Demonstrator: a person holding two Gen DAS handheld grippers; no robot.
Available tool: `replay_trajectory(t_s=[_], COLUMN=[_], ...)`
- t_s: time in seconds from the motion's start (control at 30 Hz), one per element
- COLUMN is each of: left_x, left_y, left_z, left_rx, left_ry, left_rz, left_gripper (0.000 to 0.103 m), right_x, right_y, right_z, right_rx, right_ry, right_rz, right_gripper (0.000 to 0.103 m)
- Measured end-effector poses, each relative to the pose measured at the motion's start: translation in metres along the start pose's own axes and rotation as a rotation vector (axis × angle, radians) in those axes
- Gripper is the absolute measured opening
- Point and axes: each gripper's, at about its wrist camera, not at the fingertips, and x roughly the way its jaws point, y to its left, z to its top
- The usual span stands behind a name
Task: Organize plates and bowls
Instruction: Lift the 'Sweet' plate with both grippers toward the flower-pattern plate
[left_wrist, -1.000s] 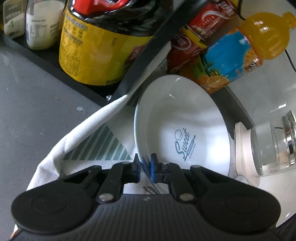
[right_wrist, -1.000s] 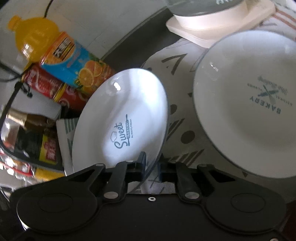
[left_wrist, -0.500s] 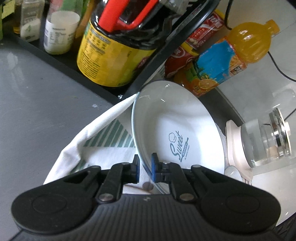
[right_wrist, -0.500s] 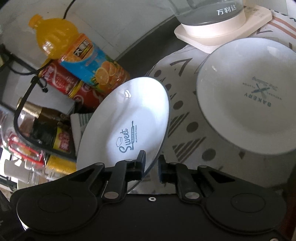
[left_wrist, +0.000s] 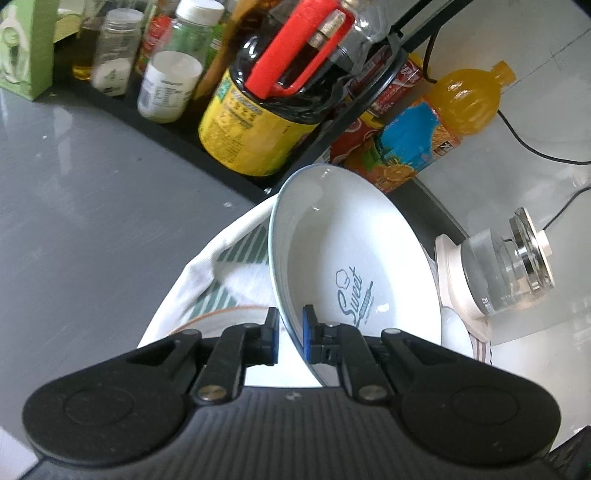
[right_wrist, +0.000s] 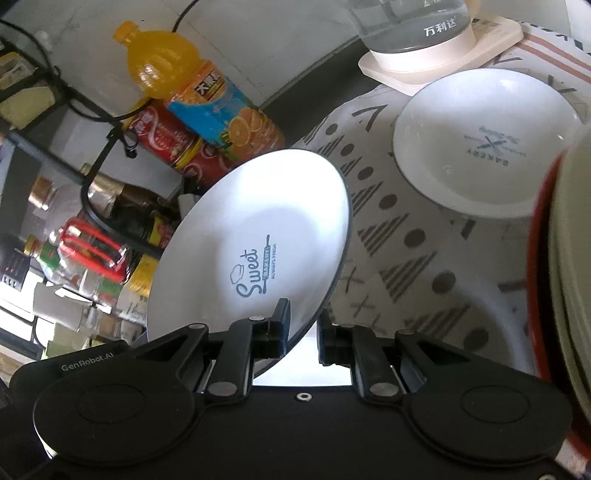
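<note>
I'm holding one "Sweet" plate tilted on edge, left gripper and right gripper both clamping its rim; one second plate is lying flat.

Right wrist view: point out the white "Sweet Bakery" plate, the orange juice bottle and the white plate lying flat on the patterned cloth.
White "Sweet Bakery" plate (right_wrist: 255, 236), right wrist view, on its white centre.
Orange juice bottle (right_wrist: 162, 68), right wrist view, on its orange upper body.
White plate lying flat (right_wrist: 461, 147), right wrist view, on its inner well.
</note>
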Motion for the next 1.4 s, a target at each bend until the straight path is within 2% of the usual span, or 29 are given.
replay_trajectory(t_s=[0.33,0.47,0.73,1.07,1.4], left_x=[-0.036,-0.046,-0.059,-0.06,-0.053], left_y=[0.023,0.032,0.045,0.051,0.053], left_z=[-0.028,-0.039,-0.067,-0.091,-0.099], left_rx=[-0.019,-0.019,-0.028,-0.033,-0.036], left_ry=[0.024,0.03,0.05,0.071,0.092], left_rz=[0.0,-0.004,0.013,0.02,0.038], left_gripper=[0.01,0.01,0.01,0.011,0.011], right_x=[-0.036,-0.044,-0.059,-0.072,-0.073], right_y=[0.001,-0.004,-0.012,-0.027,-0.031], right_z=[-0.032,-0.044,-0.067,-0.084,-0.088], right_rx=[-0.038,-0.01,-0.04,-0.031,-0.046], right_ry=[-0.011,0.01,0.027,0.046,0.052], right_rz=[0.009,0.004,-0.004,-0.029,-0.048], right_gripper=[0.014,0.014,0.014,0.014,0.014])
